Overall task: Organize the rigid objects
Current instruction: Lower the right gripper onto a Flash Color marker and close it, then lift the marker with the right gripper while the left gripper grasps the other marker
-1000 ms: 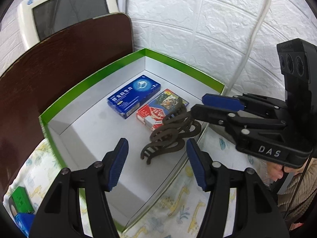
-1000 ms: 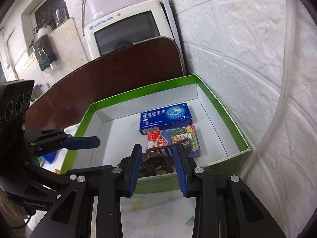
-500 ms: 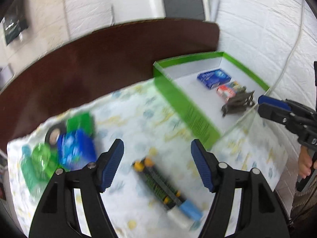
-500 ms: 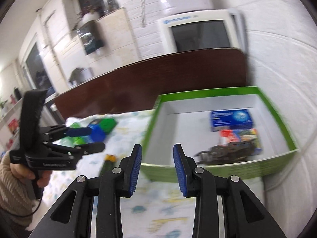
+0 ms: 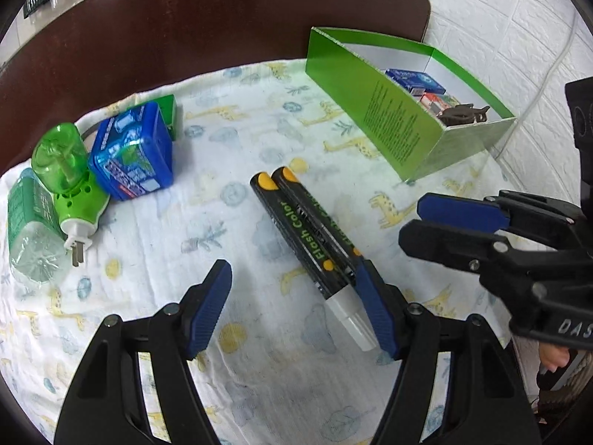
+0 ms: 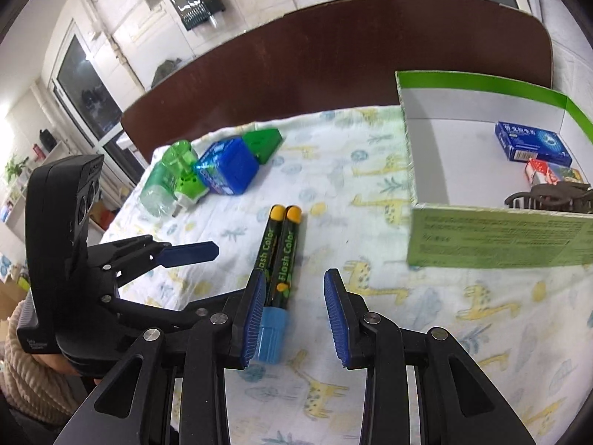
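Note:
Two black "Flash Color" markers (image 5: 307,237) lie side by side on the giraffe-print cloth (image 5: 237,118). My left gripper (image 5: 292,311) hovers open over their white tip ends, which sit against its right finger (image 5: 374,307). My right gripper (image 6: 296,315) is open by a narrow gap with nothing between its pads; the markers (image 6: 281,248) and their blue cap (image 6: 272,337) lie by its left finger (image 6: 255,315). The green box (image 5: 370,107) holds a brown hair claw (image 5: 463,113), a blue carton (image 5: 411,78) and a red card pack (image 5: 437,100).
At the cloth's left lie a blue gum tub (image 5: 133,155), a green plug-in vaporiser (image 5: 66,178), a clear green bottle (image 5: 29,230) and a small green box (image 5: 170,111). The dark brown table (image 5: 222,29) runs behind. A white brick wall (image 5: 500,18) stands right.
Both grippers have swung away from the green box to above the markers on the cloth. The hair claw stays in the box. The left jaws stand slightly wider.

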Action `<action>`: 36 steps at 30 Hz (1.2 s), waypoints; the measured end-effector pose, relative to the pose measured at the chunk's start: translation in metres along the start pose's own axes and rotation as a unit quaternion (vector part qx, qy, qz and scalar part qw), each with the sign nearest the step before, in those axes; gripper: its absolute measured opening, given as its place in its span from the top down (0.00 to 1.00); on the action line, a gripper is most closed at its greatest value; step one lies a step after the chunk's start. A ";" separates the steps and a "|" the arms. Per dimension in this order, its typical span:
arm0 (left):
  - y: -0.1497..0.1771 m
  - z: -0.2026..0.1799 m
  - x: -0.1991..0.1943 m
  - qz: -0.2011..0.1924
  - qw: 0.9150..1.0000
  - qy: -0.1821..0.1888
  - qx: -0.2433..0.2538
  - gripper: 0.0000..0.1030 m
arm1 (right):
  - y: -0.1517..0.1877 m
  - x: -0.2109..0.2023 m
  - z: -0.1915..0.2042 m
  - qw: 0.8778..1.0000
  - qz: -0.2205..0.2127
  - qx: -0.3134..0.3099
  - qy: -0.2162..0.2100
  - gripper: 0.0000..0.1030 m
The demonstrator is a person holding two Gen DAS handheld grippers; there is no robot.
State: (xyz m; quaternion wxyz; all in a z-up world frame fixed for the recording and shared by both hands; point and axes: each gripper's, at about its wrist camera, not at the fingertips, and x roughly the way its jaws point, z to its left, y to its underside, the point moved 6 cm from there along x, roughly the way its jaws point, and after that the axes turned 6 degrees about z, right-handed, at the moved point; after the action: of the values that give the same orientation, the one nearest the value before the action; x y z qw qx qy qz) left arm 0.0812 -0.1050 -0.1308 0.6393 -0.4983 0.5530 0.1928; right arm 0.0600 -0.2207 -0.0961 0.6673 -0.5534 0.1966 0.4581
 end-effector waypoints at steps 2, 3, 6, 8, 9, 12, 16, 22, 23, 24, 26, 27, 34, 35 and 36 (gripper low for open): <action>0.002 0.006 0.004 0.003 1.000 0.002 -0.008 0.34 | 0.002 0.006 0.004 1.000 0.007 -0.004 0.007 0.66; 0.003 0.008 0.004 0.003 1.000 0.003 -0.012 0.34 | 0.003 0.008 0.007 1.000 0.010 -0.006 0.009 0.66; 0.007 0.017 0.002 0.003 1.000 -0.007 -0.016 0.34 | 0.001 0.015 0.011 1.000 0.018 -0.011 0.014 0.66; 0.009 0.021 0.000 0.001 1.000 -0.010 -0.016 0.34 | -0.001 0.023 0.013 0.999 0.022 -0.013 0.025 0.66; 0.009 0.022 0.000 0.001 1.000 -0.012 -0.015 0.34 | -0.002 0.026 0.015 0.999 0.025 -0.013 0.026 0.66; 0.010 0.019 0.003 0.005 1.000 -0.011 -0.004 0.48 | -0.003 0.036 0.015 0.999 0.033 -0.009 0.027 0.66; 0.006 0.015 0.005 0.000 1.000 -0.019 0.018 0.63 | -0.005 0.042 0.012 0.999 0.038 -0.003 0.036 0.66; 0.000 0.022 0.005 0.002 1.000 0.000 0.014 0.75 | -0.010 0.046 0.007 0.998 0.040 0.000 0.047 0.66; -0.001 0.024 0.005 0.001 1.000 0.003 0.011 0.80 | -0.011 0.047 0.007 0.998 0.041 -0.002 0.048 0.66; -0.001 0.027 0.004 0.002 1.000 0.007 0.007 0.84 | -0.011 0.048 0.007 0.998 0.042 -0.005 0.049 0.66; 0.000 0.033 0.003 0.004 1.000 0.019 -0.004 0.86 | -0.012 0.051 0.008 0.998 0.045 -0.011 0.053 0.66; 0.000 0.035 0.002 0.004 1.000 0.024 -0.008 0.86 | -0.012 0.052 0.008 0.997 0.048 -0.013 0.053 0.68; -0.004 0.029 0.005 0.003 1.000 0.012 0.004 0.86 | -0.011 0.062 0.016 0.995 0.052 -0.045 0.072 0.82; -0.004 0.029 0.005 0.002 1.000 0.012 0.003 0.86 | -0.011 0.062 0.016 0.995 0.052 -0.042 0.071 0.82; -0.004 0.030 0.005 0.001 1.000 0.014 0.001 0.86 | -0.011 0.061 0.016 0.996 0.052 -0.039 0.066 0.82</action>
State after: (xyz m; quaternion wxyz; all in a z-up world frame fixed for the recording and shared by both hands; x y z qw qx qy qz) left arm 0.1008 -0.0828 -0.1368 0.6317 -0.5000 0.5624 0.1861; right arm 0.0959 -0.1814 -0.1319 0.6059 -0.5971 0.2507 0.4620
